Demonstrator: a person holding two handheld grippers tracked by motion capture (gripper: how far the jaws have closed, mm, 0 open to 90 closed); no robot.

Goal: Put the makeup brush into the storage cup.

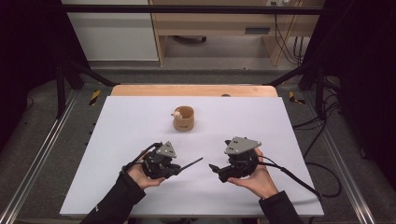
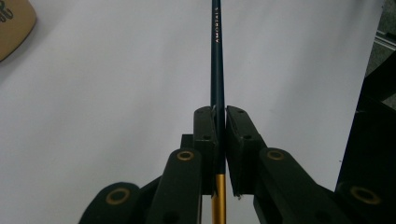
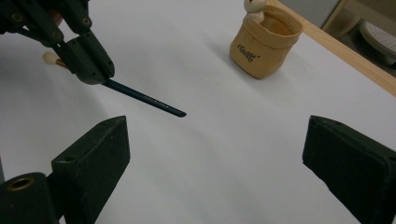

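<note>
High view: the left gripper (image 1: pixel 180 169) is clamped on a dark pencil (image 1: pixel 192 163) whose tip points toward three o'clock above the white table (image 1: pixel 140 121). The right gripper (image 1: pixel 215 169) has its jaws spread wide around nothing. At twelve o'clock stands a tan fabric pouch (image 1: pixel 183 118); a small pale figure (image 1: pixel 176 113) peeks over its rim.
</note>
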